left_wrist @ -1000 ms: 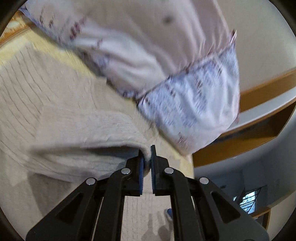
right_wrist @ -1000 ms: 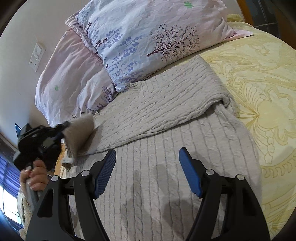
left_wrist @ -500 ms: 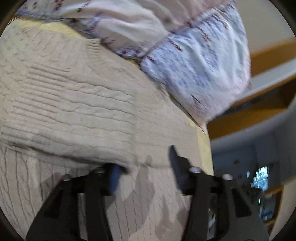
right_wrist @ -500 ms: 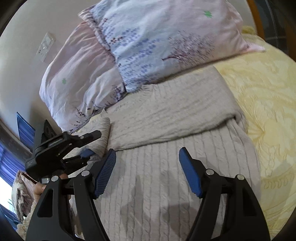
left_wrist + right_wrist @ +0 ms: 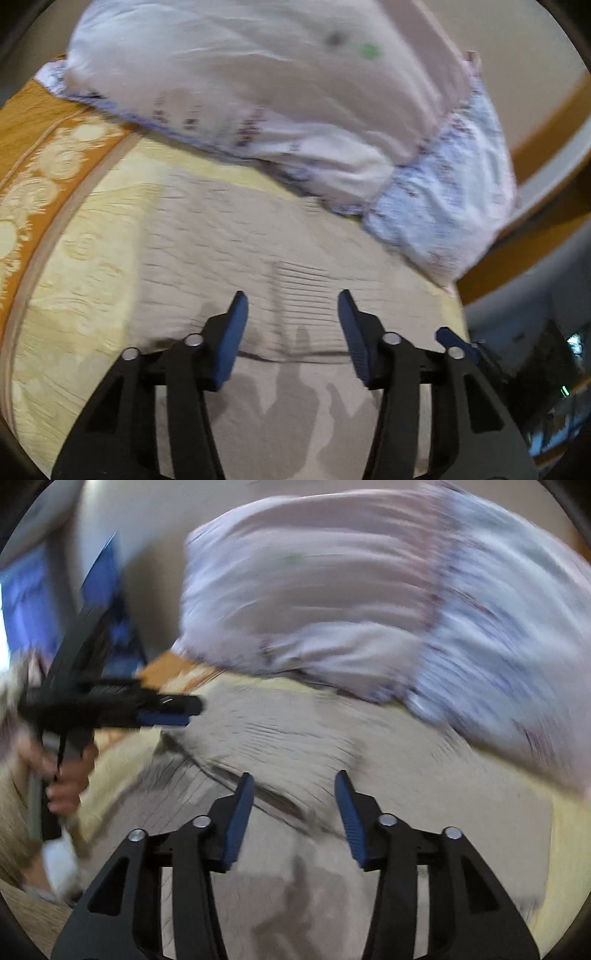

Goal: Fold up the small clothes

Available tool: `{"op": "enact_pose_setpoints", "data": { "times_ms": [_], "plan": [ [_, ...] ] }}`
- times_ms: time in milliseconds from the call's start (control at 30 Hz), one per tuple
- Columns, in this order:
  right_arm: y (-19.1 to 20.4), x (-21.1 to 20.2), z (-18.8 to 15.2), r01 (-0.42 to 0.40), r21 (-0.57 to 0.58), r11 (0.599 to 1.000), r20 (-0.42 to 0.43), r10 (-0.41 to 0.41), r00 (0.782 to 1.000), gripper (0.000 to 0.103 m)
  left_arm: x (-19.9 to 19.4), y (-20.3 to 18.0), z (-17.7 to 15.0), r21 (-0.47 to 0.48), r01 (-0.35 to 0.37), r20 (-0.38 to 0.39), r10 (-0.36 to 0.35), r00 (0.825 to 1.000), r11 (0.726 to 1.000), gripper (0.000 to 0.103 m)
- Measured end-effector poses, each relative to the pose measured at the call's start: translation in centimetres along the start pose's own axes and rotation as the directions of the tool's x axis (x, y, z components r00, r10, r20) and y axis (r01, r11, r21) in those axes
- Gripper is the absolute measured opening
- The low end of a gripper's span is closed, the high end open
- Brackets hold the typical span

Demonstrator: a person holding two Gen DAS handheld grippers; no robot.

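Observation:
A beige cable-knit sweater (image 5: 258, 258) lies flat on the yellow bedspread (image 5: 85, 266), with a folded edge crossing just beyond the fingers. My left gripper (image 5: 291, 299) is open and empty, hovering over the sweater. It also shows at the left of the right wrist view (image 5: 166, 712). My right gripper (image 5: 293, 781) is open and empty above the sweater (image 5: 314, 738), near a fold line. The right wrist view is blurred by motion.
Two floral pillows (image 5: 277, 110) lie at the head of the bed behind the sweater, also in the right wrist view (image 5: 369, 609). An orange patterned border (image 5: 40, 147) runs along the bedspread's left edge. A wooden headboard (image 5: 546, 129) is at the right.
My left gripper let go of the sweater sleeve, which now lies folded on the body, and drew back open. My right gripper stayed open and swung left towards the pillows.

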State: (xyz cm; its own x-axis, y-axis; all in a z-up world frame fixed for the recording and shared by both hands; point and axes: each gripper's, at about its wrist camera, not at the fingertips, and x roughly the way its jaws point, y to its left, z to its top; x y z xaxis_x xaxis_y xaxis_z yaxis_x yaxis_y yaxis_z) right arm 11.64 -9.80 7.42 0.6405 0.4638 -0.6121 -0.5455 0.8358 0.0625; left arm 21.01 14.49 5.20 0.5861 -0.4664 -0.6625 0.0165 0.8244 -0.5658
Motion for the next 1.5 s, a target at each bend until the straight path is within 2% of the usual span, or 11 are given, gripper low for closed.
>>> {"op": "enact_pose_setpoints", "data": {
  "times_ms": [100,167,233,367,500,900,967,1133,1267,1367,1500],
  "plan": [
    [4.0,3.0,0.8,-0.016,-0.165,0.986,-0.028,0.012,1.000,0.040,1.5,1.9,-0.2,-0.040,-0.071,-0.066,0.068,0.995,0.997,0.033],
    [5.2,4.3,1.0,-0.028,-0.212,0.977,-0.044,0.019,0.999,0.040,2.4,3.5,-0.7,-0.078,-0.089,-0.103,0.081,0.991,0.993,0.020],
    [6.1,5.4,1.0,-0.042,-0.241,0.970,-0.066,0.026,0.997,0.040,2.1,4.1,-1.0,-0.078,-0.089,-0.092,0.082,0.992,0.993,0.015],
    [7.6,7.5,0.4,-0.022,-0.301,0.953,-0.104,-0.009,0.995,0.037,1.9,4.4,-1.2,-0.080,-0.072,-0.095,0.064,0.993,0.994,0.016],
    [7.6,8.9,0.2,0.007,-0.301,0.954,-0.122,-0.046,0.991,0.013,1.9,4.2,-1.2,-0.069,-0.067,-0.091,0.060,0.994,0.995,0.020],
    [8.3,8.8,-0.3,0.009,-0.328,0.944,-0.121,-0.051,0.991,0.015,2.2,3.6,-1.2,-0.058,-0.065,-0.089,0.059,0.994,0.996,0.030],
    [8.2,9.0,-0.2,0.020,-0.329,0.944,-0.114,-0.060,0.992,0.006,2.2,3.5,-1.1,-0.059,-0.065,-0.092,0.059,0.994,0.996,0.032],
    [5.4,6.3,1.3,0.031,-0.165,0.986,-0.008,-0.032,0.999,0.003,2.3,2.9,-1.2,-0.031,-0.072,-0.084,0.069,0.994,0.997,0.041],
    [0.0,2.5,2.4,0.048,0.079,0.996,0.114,-0.056,0.992,0.003,2.3,2.3,-1.3,-0.006,-0.077,-0.078,0.076,0.994,0.997,0.050],
    [-6.0,-1.1,0.8,0.024,0.341,0.940,0.189,-0.094,0.977,0.003,2.2,2.0,-1.5,0.004,-0.074,-0.072,0.074,0.995,0.997,0.054],
    [-13.0,-4.2,-4.2,0.008,0.624,0.781,0.178,-0.151,0.972,0.003,2.1,1.7,-1.6,0.016,-0.067,-0.067,0.068,0.995,0.998,0.057]
  ]
}}
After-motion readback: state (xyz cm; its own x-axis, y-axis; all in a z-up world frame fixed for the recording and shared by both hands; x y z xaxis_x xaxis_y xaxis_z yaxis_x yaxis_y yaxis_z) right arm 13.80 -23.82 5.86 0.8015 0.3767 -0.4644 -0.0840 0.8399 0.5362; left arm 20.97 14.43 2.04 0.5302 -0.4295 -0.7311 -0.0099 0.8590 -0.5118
